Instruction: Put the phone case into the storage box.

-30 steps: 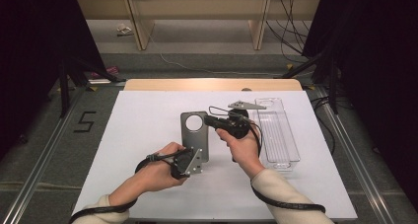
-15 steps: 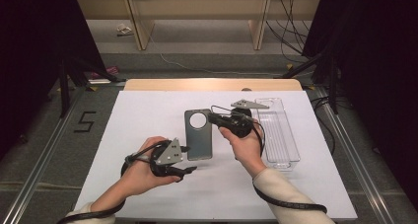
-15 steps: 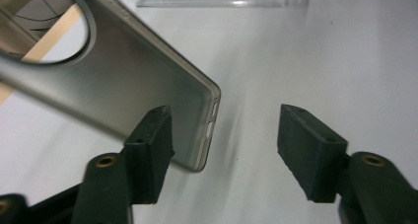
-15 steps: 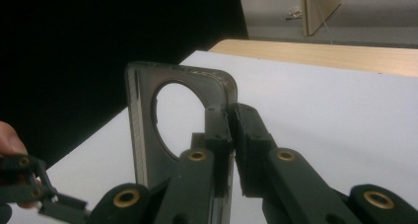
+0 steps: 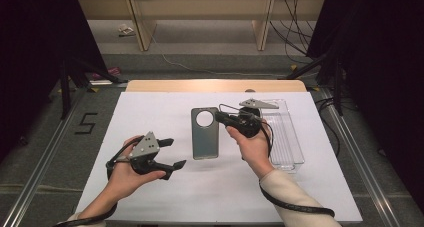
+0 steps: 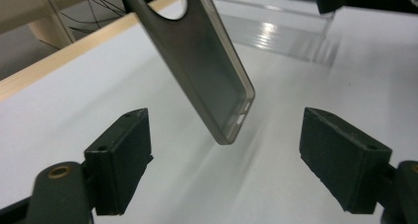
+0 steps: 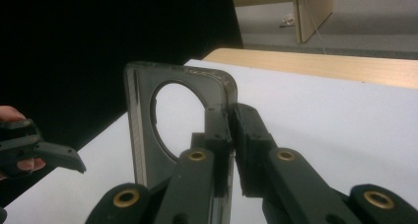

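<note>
Phone case, translucent grey with a round camera cut-out, held above the white tabletop; its long axis runs from the cut-out end, far from the person, toward the near edge, just beside the clear plastic tray. The right gripper is clamped on the case's side wall next to the cut-out, jaws pressed together on that edge in the right gripper view. The left gripper stands apart from the case on the side away from the tray; its jaws have just been opening and now stand wide, with nothing between the pads. The case's free lower corner hangs ahead of these jaws, untouched; the left hand lies nearer that end.
</note>
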The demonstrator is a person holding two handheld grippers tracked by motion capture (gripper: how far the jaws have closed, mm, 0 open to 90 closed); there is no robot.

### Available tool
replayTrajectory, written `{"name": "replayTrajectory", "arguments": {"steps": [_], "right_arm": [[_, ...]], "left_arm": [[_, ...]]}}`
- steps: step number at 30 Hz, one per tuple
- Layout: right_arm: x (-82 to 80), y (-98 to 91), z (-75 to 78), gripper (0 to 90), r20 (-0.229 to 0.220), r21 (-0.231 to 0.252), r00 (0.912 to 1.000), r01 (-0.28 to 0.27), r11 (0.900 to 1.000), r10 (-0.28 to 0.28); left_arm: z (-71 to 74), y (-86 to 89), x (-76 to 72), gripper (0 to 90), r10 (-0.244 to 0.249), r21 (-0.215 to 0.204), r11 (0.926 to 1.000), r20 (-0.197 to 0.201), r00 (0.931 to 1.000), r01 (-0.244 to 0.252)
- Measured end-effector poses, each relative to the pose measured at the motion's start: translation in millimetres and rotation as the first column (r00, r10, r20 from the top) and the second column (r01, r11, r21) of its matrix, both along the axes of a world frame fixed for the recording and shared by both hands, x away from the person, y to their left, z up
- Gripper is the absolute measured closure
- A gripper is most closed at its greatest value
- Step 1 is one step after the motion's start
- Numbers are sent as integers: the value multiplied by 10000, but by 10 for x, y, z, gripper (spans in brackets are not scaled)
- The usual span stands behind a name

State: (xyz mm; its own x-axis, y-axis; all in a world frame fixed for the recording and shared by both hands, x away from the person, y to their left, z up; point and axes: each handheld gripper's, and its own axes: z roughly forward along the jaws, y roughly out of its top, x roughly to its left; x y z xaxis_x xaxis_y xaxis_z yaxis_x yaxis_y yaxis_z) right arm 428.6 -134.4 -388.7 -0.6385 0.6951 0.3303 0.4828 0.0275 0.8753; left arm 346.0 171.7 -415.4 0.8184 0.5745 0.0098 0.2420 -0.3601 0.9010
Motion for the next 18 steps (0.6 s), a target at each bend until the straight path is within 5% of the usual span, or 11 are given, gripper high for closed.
{"name": "replayTrajectory", "arguments": {"steps": [18], "right_arm": [[8, -160, 133, 855, 443, 47, 9979, 474, 9989, -476]], "left_arm": [[-84, 155, 22, 159, 848, -288, 9960, 39, 9964, -847]]}}
